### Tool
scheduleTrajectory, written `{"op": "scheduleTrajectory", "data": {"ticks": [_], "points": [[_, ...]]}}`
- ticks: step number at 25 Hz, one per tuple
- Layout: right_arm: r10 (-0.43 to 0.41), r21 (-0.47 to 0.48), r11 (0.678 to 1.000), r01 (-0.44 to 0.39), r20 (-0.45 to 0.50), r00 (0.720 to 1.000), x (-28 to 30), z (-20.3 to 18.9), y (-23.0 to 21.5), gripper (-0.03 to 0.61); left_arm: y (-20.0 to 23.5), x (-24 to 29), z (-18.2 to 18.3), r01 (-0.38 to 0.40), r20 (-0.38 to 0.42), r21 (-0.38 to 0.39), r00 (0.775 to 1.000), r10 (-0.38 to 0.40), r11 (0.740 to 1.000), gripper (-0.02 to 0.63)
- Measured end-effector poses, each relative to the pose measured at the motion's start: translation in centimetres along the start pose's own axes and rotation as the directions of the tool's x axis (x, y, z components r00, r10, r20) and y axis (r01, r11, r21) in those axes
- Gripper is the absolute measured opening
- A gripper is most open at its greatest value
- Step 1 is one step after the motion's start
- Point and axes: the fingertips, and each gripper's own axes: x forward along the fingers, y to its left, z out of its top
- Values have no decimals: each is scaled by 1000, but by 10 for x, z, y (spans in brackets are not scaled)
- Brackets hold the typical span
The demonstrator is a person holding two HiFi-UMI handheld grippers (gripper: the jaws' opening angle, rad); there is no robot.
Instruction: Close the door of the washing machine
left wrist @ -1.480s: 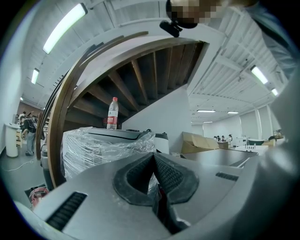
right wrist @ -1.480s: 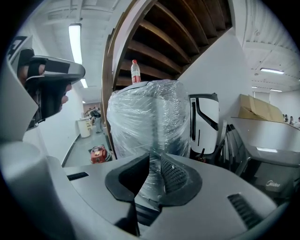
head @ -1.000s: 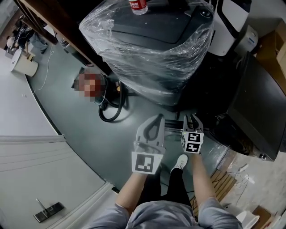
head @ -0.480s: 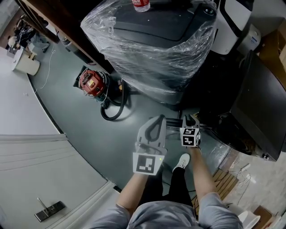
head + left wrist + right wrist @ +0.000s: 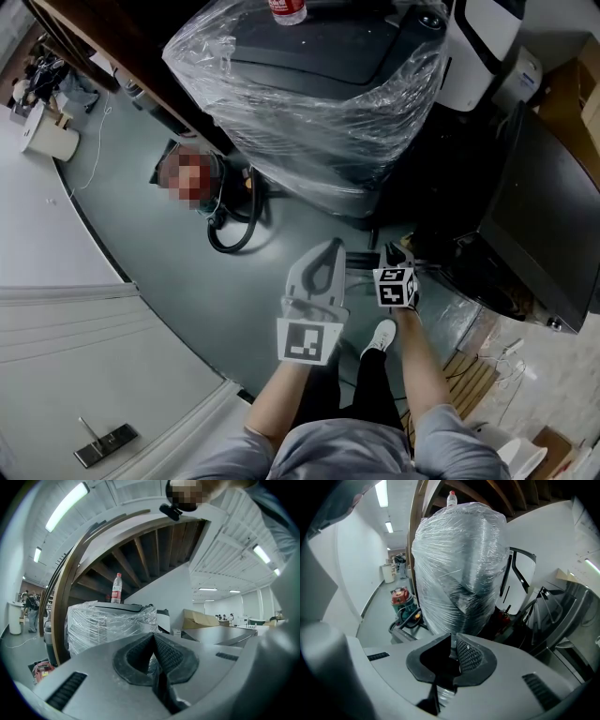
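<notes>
pale grey left tongs (image 5: 326, 247), black-and-white squares on right tongs (image 5: 397, 250), red vacuum (image 5: 400, 596)

We are seeing the large dark machine wrapped in clear plastic film (image 5: 319, 103) only through its crinkled wrap, and we are not making out a door on it. The head view's top edge is cutting off the clear bottle with a red label (image 5: 287, 9) standing on it. The right gripper (image 5: 396, 253) is hiding its tips behind its marker cube there. Distant people (image 5: 29, 605) are showing too small to tell apart.

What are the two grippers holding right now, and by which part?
Nothing is held. The left gripper and the right gripper both have their jaws together, with nothing between them.
</notes>
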Motion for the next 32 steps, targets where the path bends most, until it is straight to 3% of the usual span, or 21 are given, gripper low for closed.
{"op": "scheduleTrajectory", "data": {"ticks": [8,22,32], "points": [[23,-23,999,-24,-48,999,-14,-17,11,28,-8,3,2,11,7,-1,1000,-11,1000,-2],[7,-154,988,-25,-114,993,-58,-70,28,29,-40,17,6,63,11,5,998,-63,998,-2],[-29,-367,929,-47,-197,980,-90,-117,30,29,-82,30,4,129,4,2,992,-129,992,-2]]}}
